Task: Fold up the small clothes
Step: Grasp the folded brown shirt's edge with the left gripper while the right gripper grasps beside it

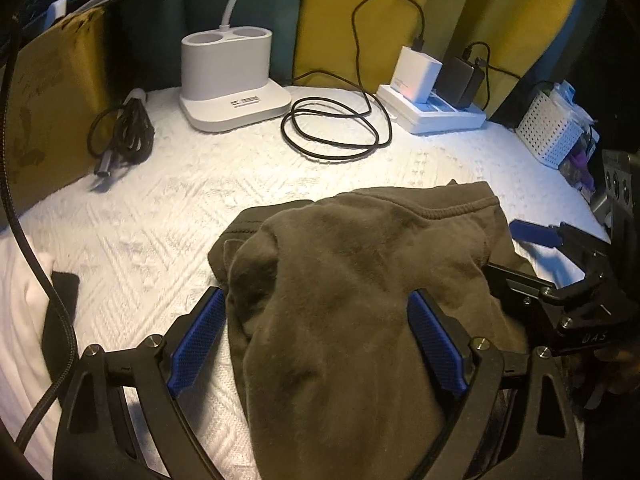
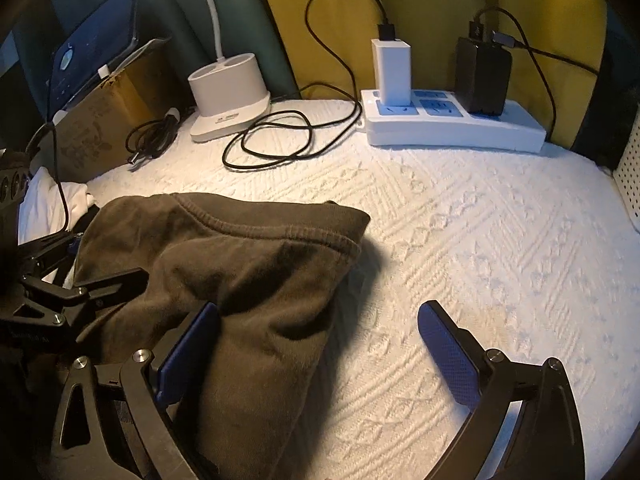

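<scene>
The left gripper (image 1: 316,340), a black two-finger frame with blue textured pads, points steeply downward with its jaws spread wide; its pads (image 1: 196,340) stand clear on either side of the olive-brown cloth (image 1: 340,280) that lies between them, pressing on nothing. The right gripper (image 2: 320,356), of the same black frame and blue pads, is likewise tilted down and fully spread, its left pad (image 2: 188,352) beside the cloth's edge, its right pad over bare surface. The two grippers sit close side by side, each visible at the edge of the other's view.
</scene>
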Demonstrator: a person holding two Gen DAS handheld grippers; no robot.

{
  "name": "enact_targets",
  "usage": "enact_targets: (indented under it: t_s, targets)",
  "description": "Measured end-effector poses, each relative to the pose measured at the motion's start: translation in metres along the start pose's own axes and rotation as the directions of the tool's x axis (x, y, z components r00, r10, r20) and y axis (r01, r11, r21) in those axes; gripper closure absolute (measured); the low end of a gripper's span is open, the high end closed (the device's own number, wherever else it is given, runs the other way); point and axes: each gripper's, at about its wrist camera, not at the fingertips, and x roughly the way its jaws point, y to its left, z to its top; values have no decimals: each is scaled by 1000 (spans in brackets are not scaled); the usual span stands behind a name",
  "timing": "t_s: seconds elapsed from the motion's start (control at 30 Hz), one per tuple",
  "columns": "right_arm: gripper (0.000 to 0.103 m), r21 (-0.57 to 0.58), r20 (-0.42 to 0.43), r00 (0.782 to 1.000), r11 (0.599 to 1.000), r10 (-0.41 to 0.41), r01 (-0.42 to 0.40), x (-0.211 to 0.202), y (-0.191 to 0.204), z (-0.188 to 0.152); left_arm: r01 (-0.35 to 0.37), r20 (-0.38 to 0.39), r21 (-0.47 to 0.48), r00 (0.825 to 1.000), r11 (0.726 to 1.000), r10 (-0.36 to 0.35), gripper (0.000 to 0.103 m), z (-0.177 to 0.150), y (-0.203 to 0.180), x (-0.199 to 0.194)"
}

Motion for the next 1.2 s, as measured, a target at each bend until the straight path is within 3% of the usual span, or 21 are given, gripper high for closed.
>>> enact_targets:
  t_s: [0.13,0.23,0.3,0.33,0.4,0.5,0.7,1.2]
  targets:
    - [3,-19,11,1000,1000,11,-11,2,4,0,1,11,42,1000,999,-2,24,-1,-6,-1]
    - [7,-39,16,1000,999,22,-21,2,8,0,-6,17,54,1000,999,5,26,-3,-9,-1]
    - [19,-55,17,999,997,47,-46,1,12,0,-6,24,64,1000,998,4,35,-4,-11,-1]
    - [21,-62,21,999,997,49,-48,0,14,0,-6,25,69,1000,998,5,42,-4,-13,-2]
    - [38,-88,22,997,994,70,-68,0,21,-1,-20,32,78,999,997,18,56,-4,-15,-2]
    - [53,-116,21,996,989,90,-87,-1,30,-1,-16,38,79,999,997,13,77,-4,-18,-4]
    - [80,-142,26,994,985,104,-100,-7,37,-3,4,46,73,999,997,-7,86,-5,-22,-10]
    - [86,-161,146,984,984,98,-74,-70,55,-7,45,180,84,982,995,-59,92,-7,-43,-69]
